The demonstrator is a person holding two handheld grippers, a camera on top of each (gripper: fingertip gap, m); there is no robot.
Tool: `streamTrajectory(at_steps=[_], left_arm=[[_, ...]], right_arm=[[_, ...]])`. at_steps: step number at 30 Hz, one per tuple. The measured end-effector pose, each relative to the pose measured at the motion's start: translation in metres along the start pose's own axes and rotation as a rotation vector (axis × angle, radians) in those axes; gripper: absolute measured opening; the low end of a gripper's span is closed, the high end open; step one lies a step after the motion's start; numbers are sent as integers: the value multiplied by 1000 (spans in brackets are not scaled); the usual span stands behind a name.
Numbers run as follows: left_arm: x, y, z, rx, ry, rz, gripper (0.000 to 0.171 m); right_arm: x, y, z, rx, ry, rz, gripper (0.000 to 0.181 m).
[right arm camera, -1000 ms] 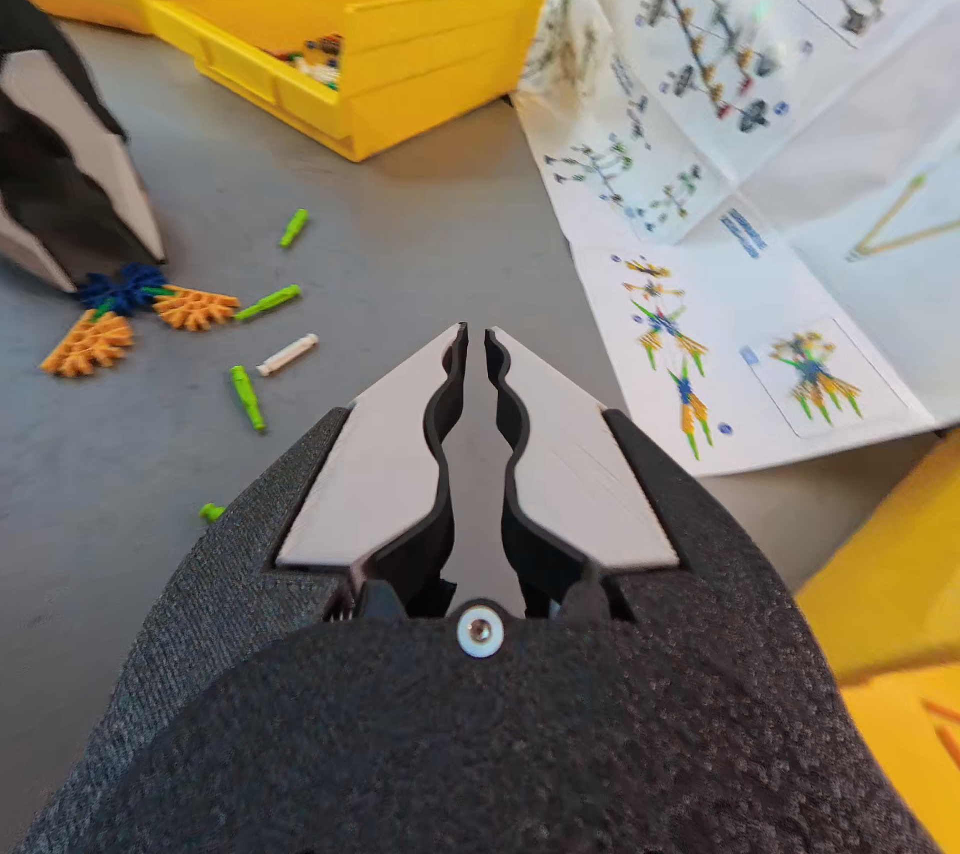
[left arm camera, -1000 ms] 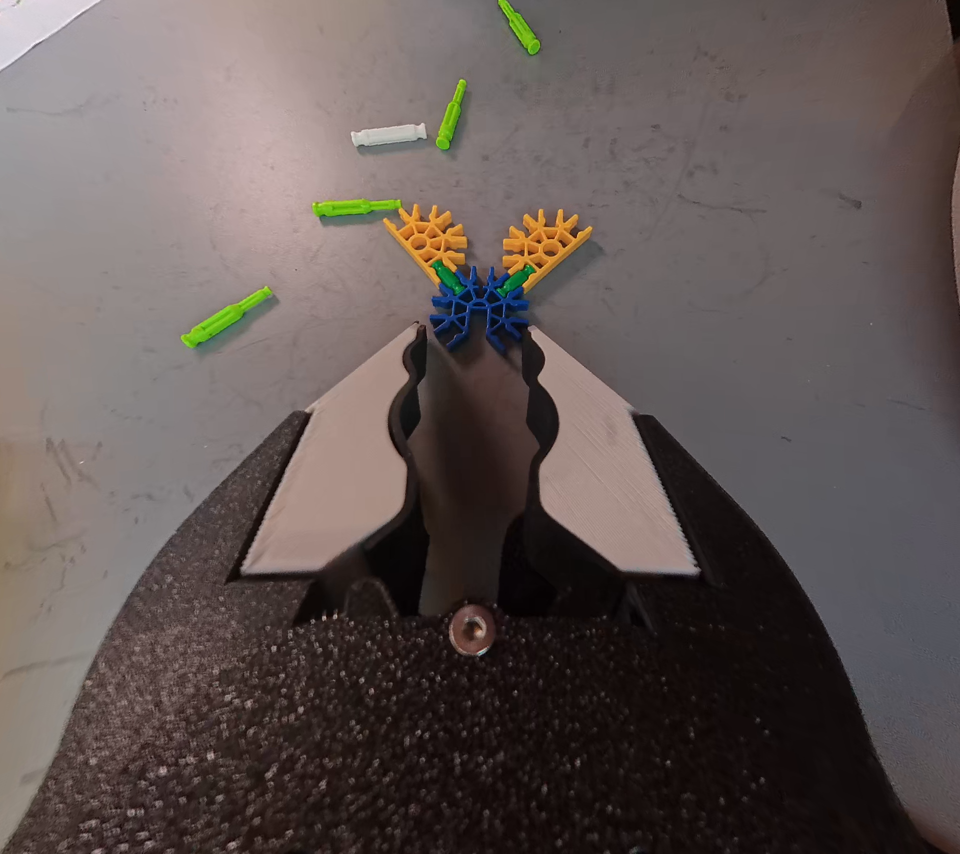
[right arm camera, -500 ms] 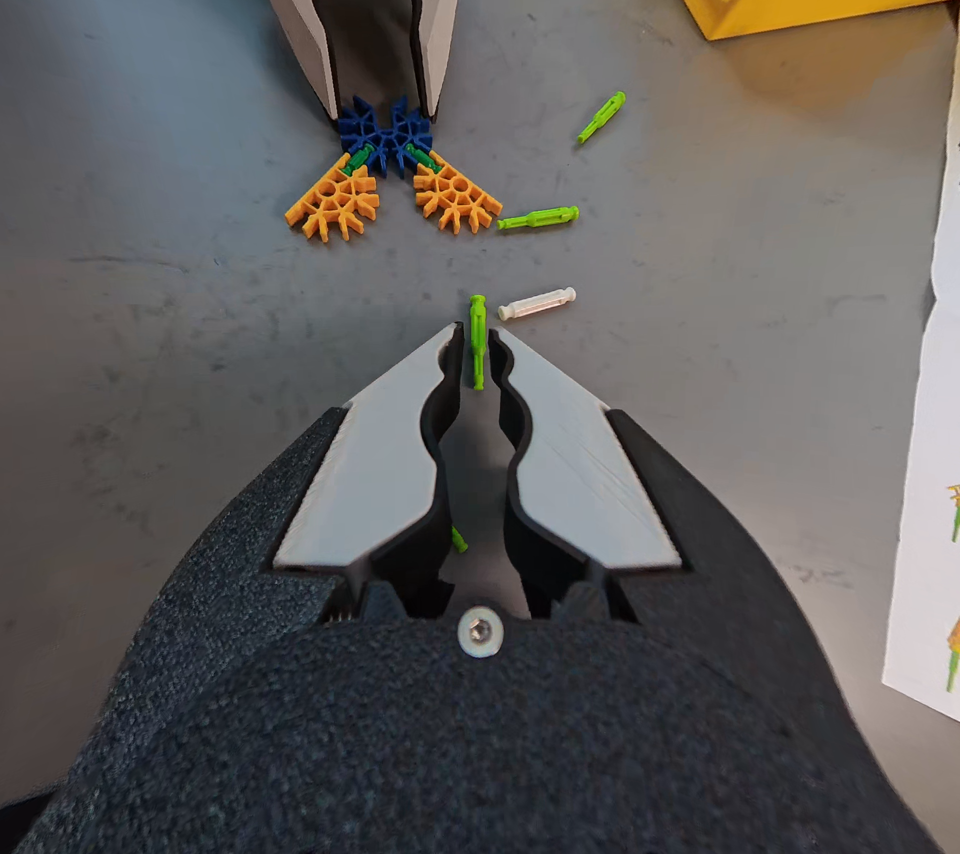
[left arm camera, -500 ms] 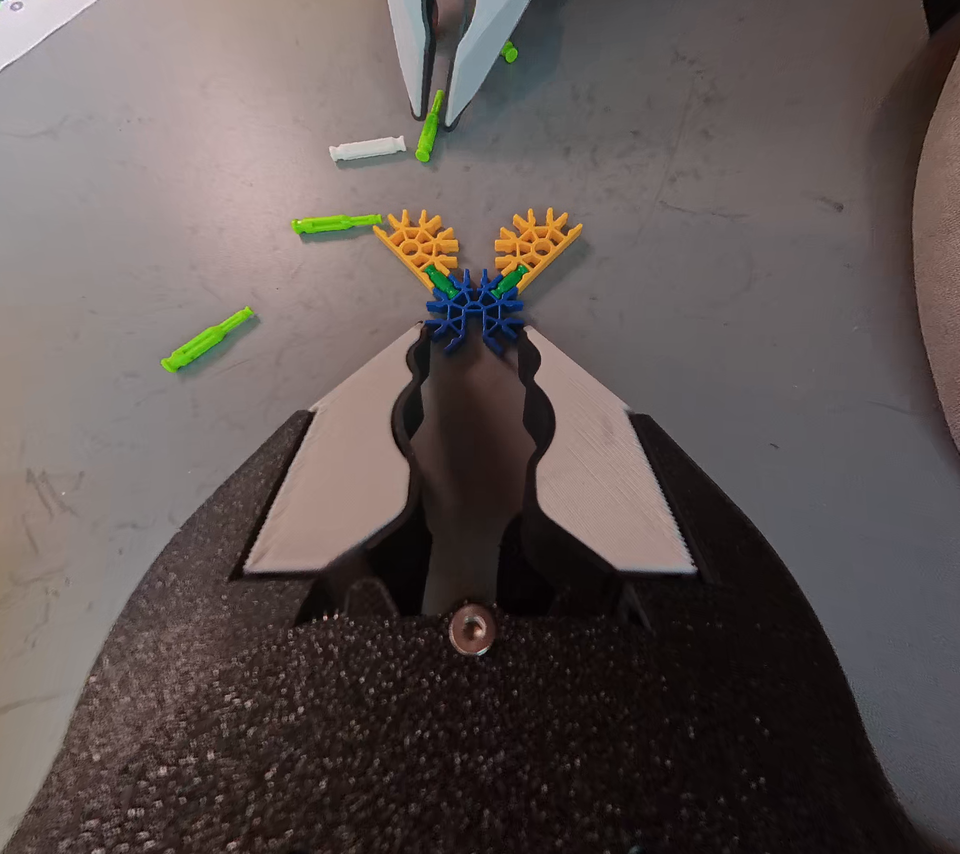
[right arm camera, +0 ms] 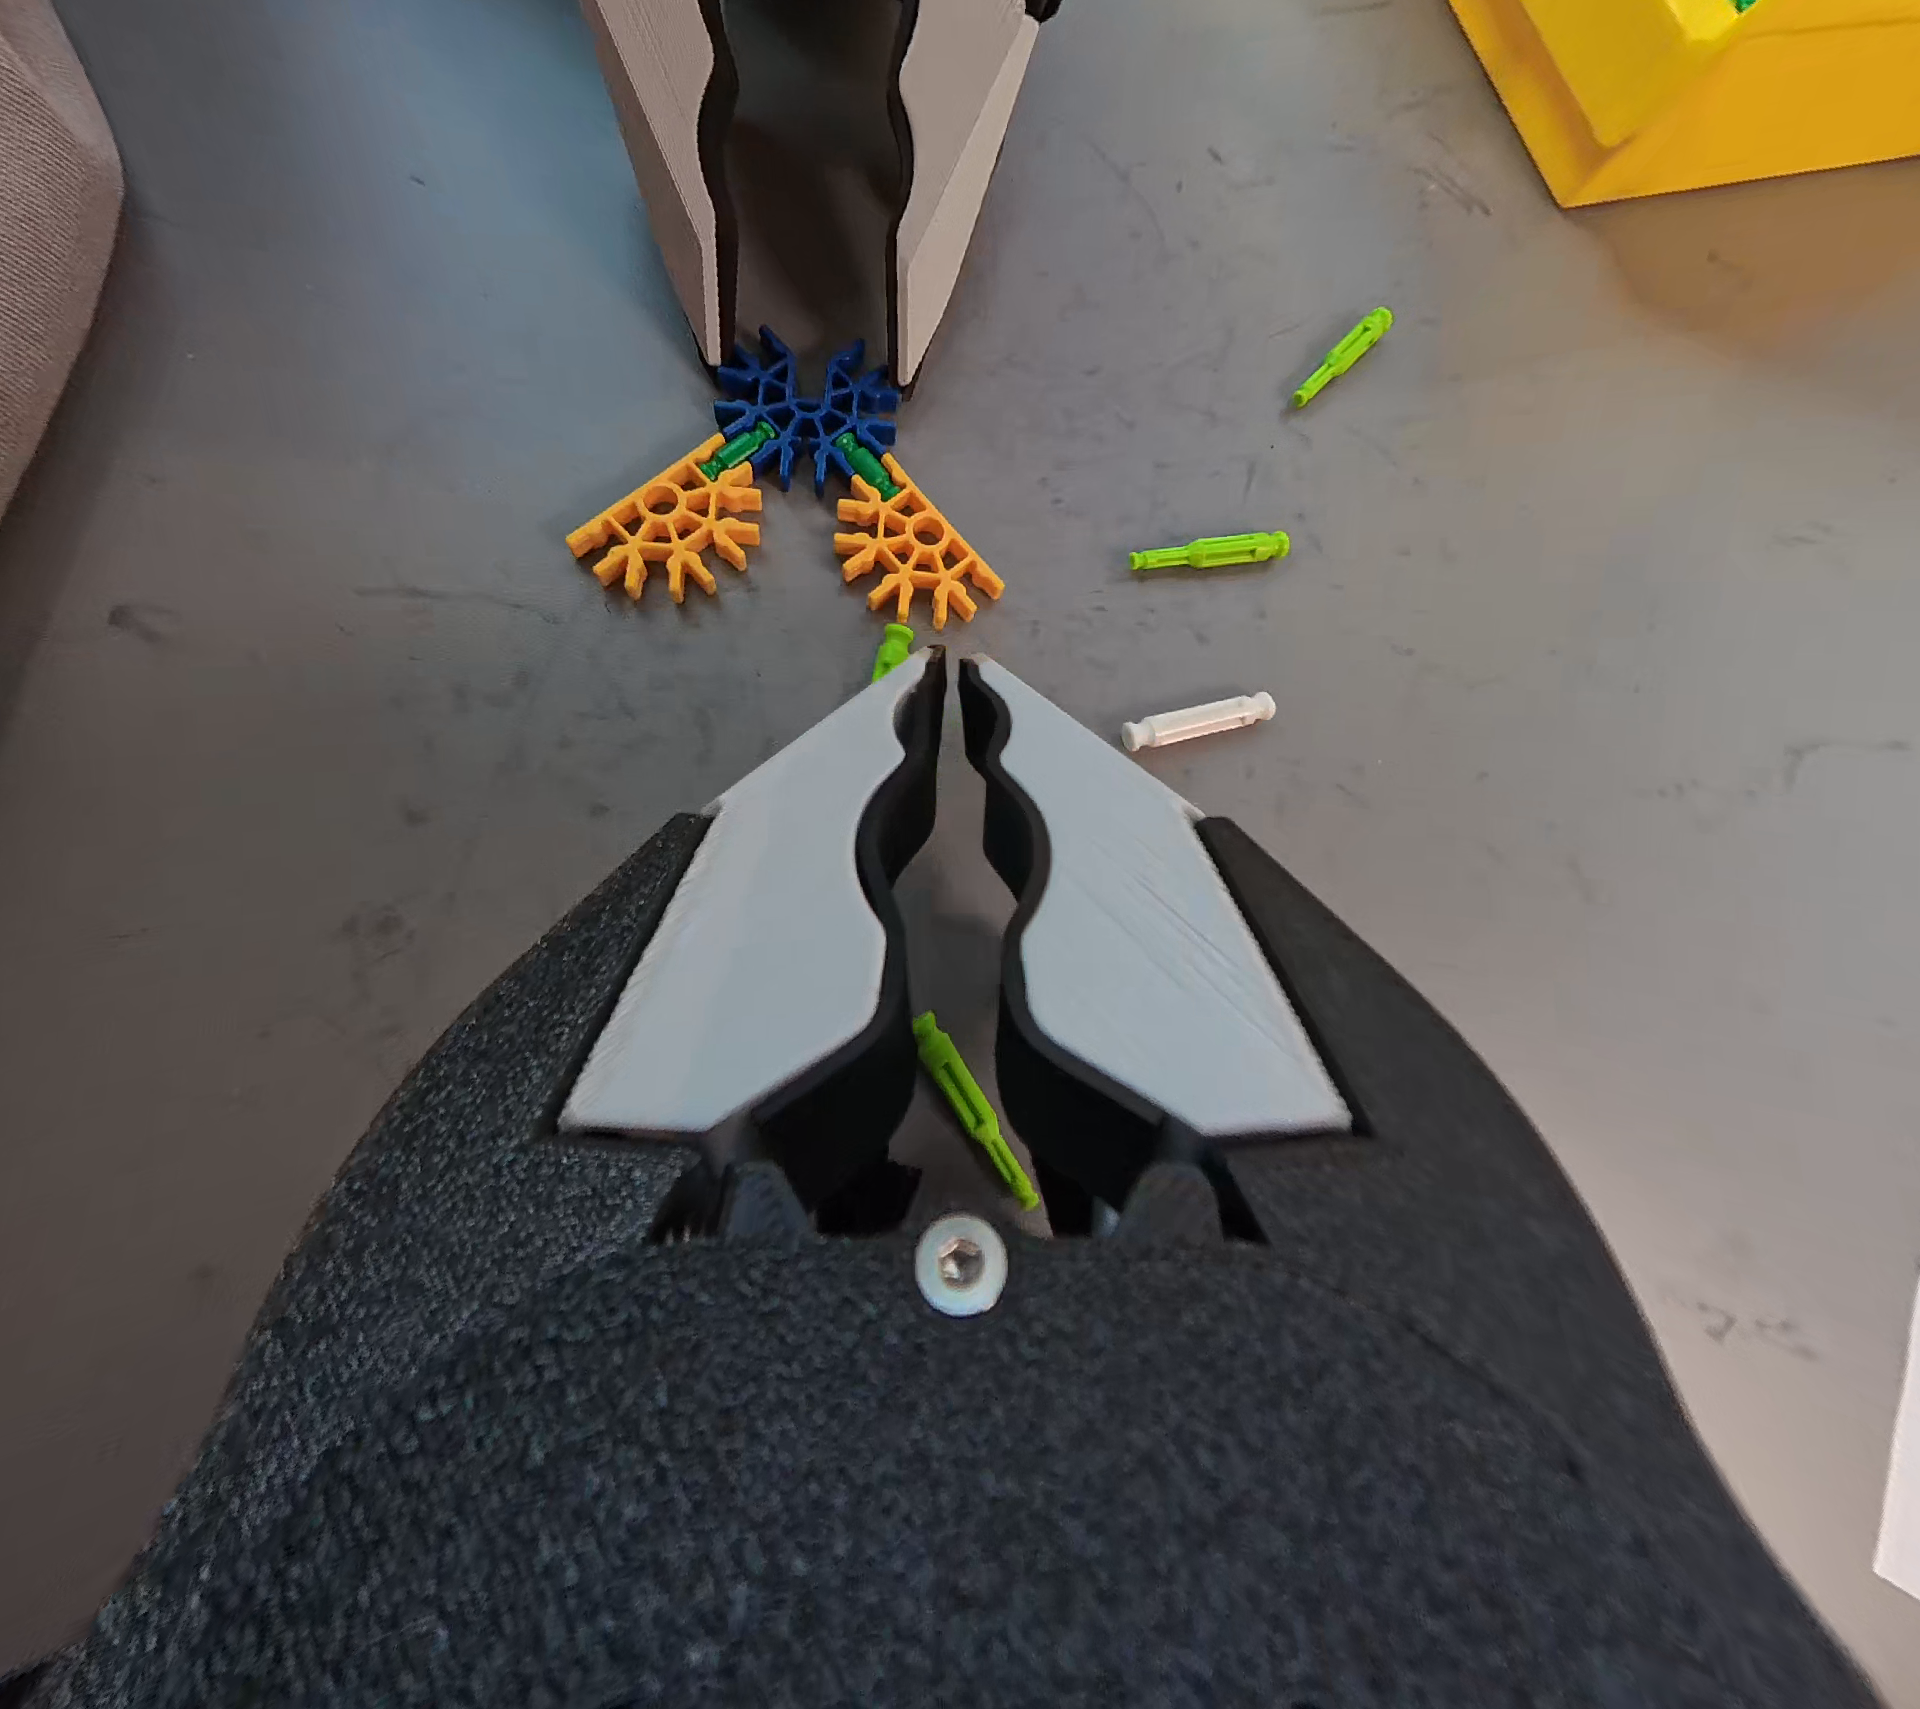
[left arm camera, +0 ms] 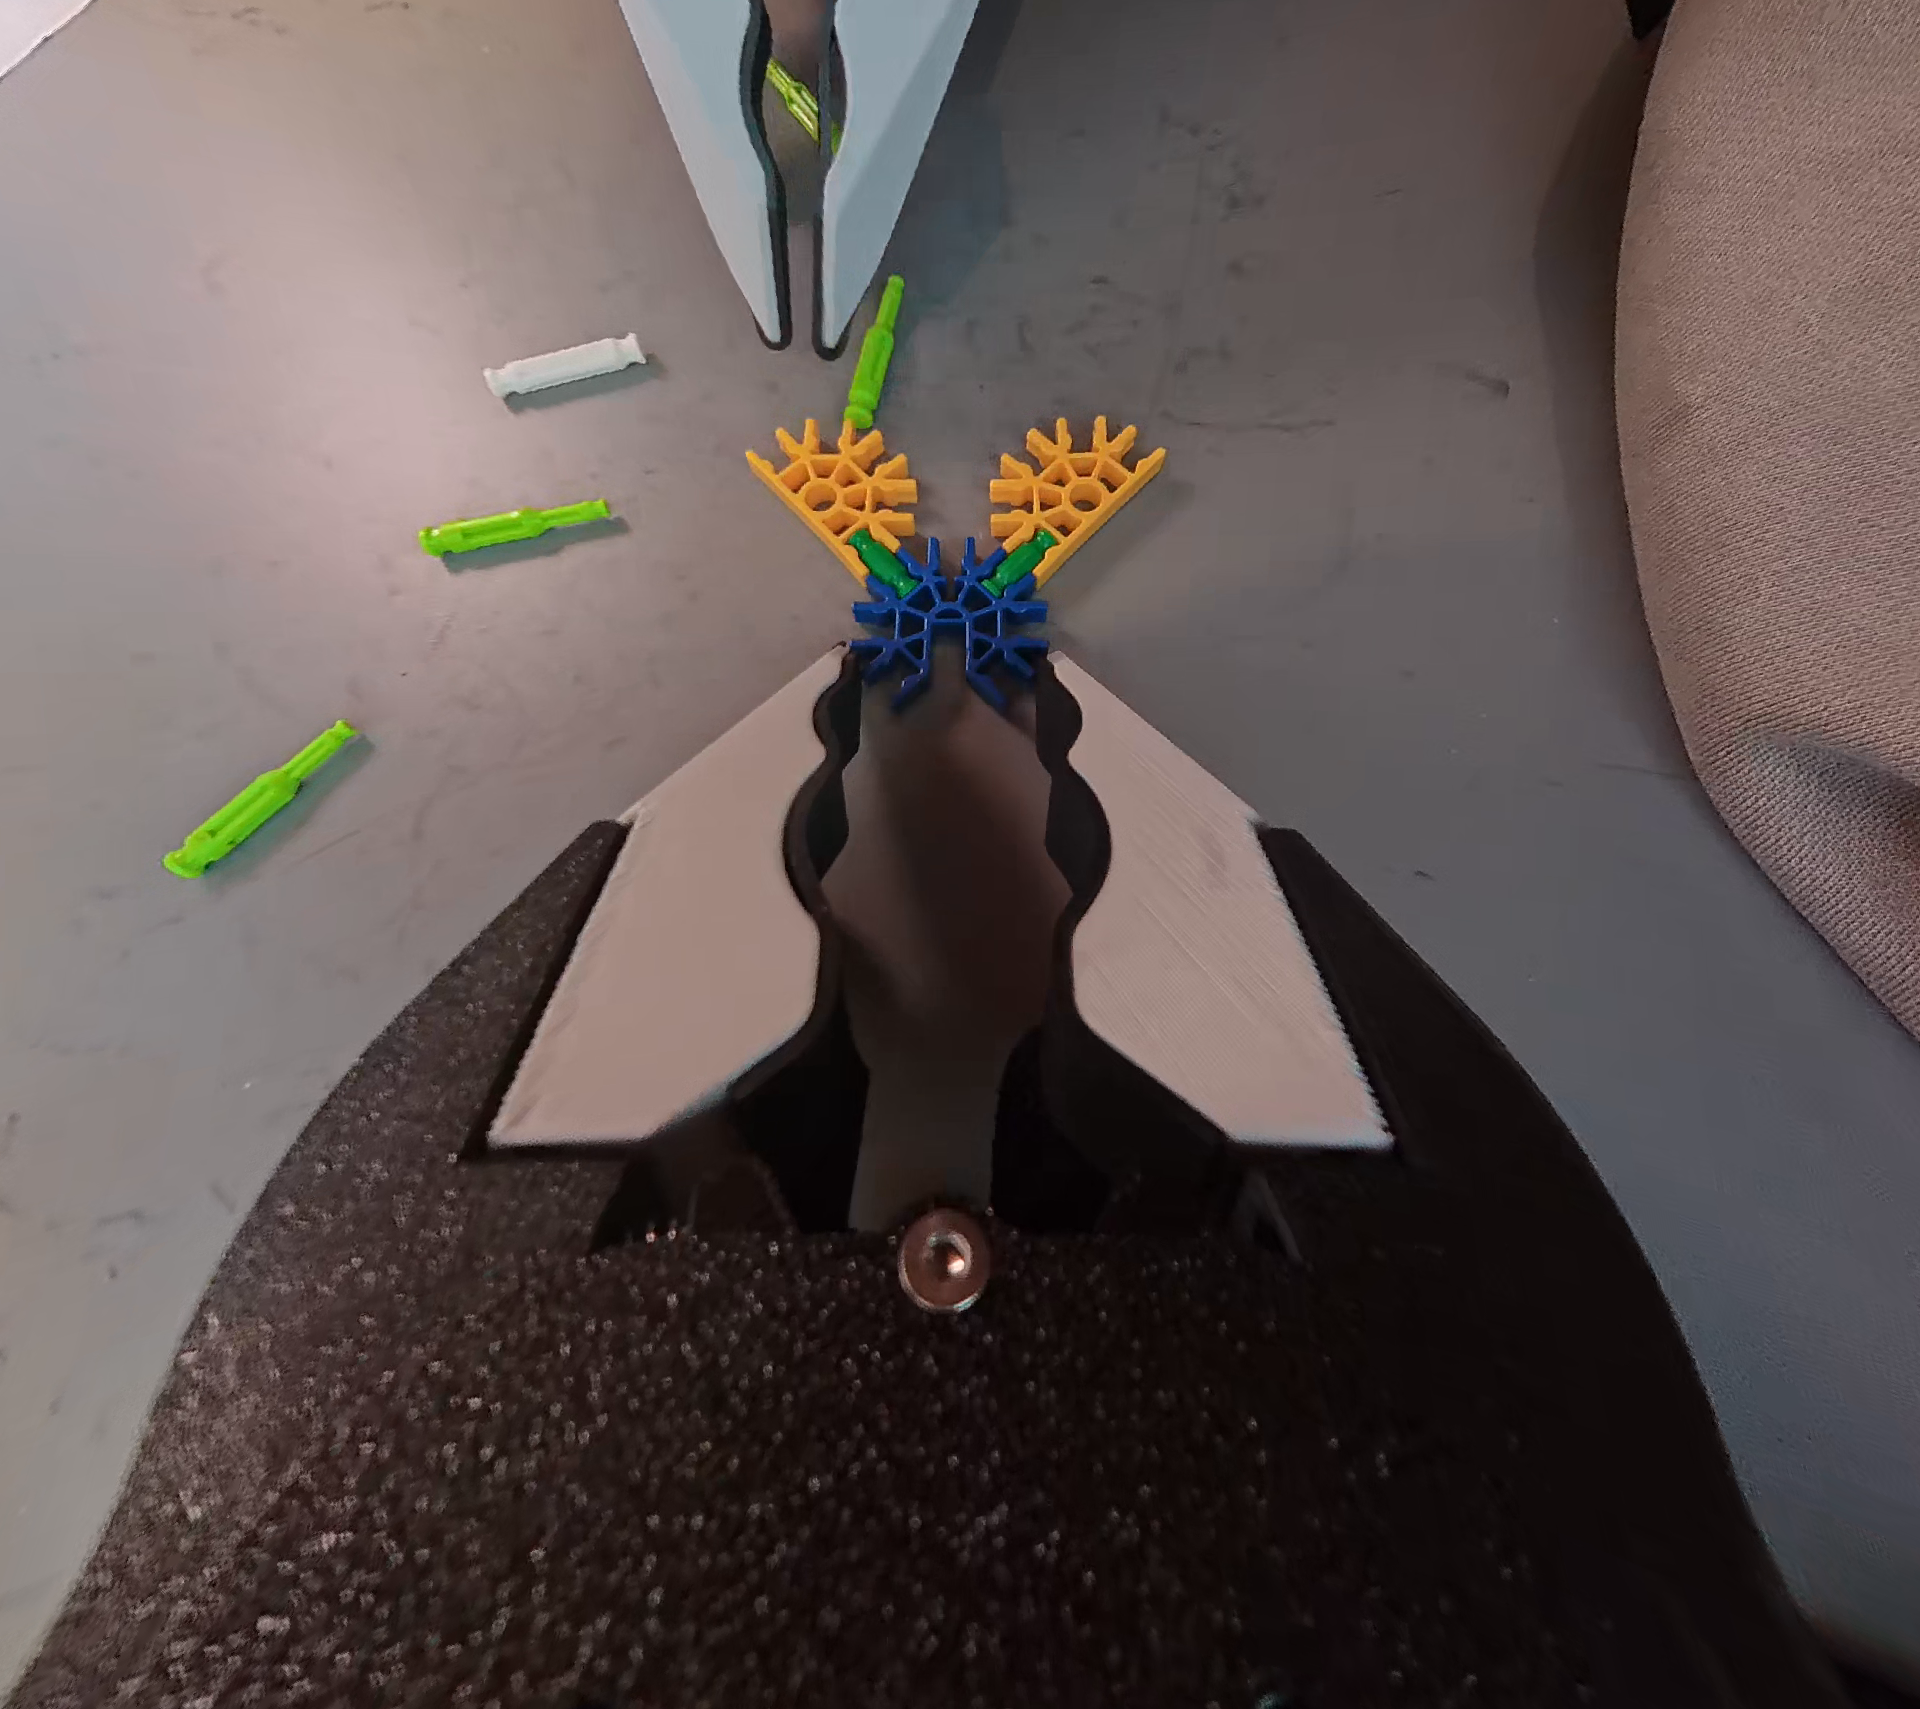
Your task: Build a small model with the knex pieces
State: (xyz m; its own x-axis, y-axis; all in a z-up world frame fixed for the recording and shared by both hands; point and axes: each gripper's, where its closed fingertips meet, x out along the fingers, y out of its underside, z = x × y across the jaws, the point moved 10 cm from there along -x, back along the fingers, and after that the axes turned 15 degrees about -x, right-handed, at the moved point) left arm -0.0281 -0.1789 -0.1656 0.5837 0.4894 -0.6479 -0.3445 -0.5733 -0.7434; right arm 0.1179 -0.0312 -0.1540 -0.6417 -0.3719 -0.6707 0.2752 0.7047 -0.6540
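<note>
Lying flat on the grey table [left arm camera: 1351, 309], the toy piece [left arm camera: 951, 558] joins 1 blue hub [left arm camera: 948, 620] to 2 orange fans [left arm camera: 842, 485] by short dark-green rods [left arm camera: 883, 563]. The left gripper [left arm camera: 945, 662] is spread, its fingertips [left arm camera: 836, 667] either side of the hub (contact cannot be told). Opposite, the right gripper [right arm camera: 948, 667] has its fingers nearly together with nothing between the tips; a lime rod [right arm camera: 891, 651] lies just beside its tip, near one fan. Another lime rod [right arm camera: 971, 1109] lies on the table beneath its fingers. Farther out lie a white rod [right arm camera: 1195, 721], 2 more lime rods [right arm camera: 1210, 551], and a yellow bin [right arm camera: 1621, 28].
</note>
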Motion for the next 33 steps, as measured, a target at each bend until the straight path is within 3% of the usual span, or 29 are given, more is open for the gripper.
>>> streamTrajectory(at_steps=[4, 8, 11, 14, 17, 19, 20, 21, 26, 29, 33], left_arm=[[0, 0, 0, 0, 1, 1, 34], [0, 1, -1, 1, 6, 2, 34], [-1, 1, -1, 0, 7, 3, 34], [-2, 1, 0, -9, 11, 5, 34], [-2, 2, 2, -20, 12, 6, 34], [-3, 2, 3, -26, 8, 6, 34], [-4, 2, 3, -25, 5, 5, 34], [-4, 2, 3, -23, 2, 4, 34], [-5, 3, 0, -7, -5, 1, 34], [-4, 4, -3, 5, 35, 11, 34], [-3, 4, -8, 28, 65, 19, 34]], right_arm=[[2, -1, 6, 26, -78, 29, 13], [3, -5, 9, -2, -65, 75, 9], [-8, -15, 11, 20, -79, 20, 14], [-14, -40, 32, 20, -204, -55, 27], [4, -58, 64, -50, -319, 17, 42], [15, -61, 78, -106, -334, 58, 34], [14, -60, 78, -129, -327, 71, 6], [13, -59, 78, -135, -335, 59, 4], [9, -50, 67, -75, -354, -6, 4], [-2, -43, 42, -11, -244, -66, 4], [0, -32, 13, 14, -131, -5, 4]])
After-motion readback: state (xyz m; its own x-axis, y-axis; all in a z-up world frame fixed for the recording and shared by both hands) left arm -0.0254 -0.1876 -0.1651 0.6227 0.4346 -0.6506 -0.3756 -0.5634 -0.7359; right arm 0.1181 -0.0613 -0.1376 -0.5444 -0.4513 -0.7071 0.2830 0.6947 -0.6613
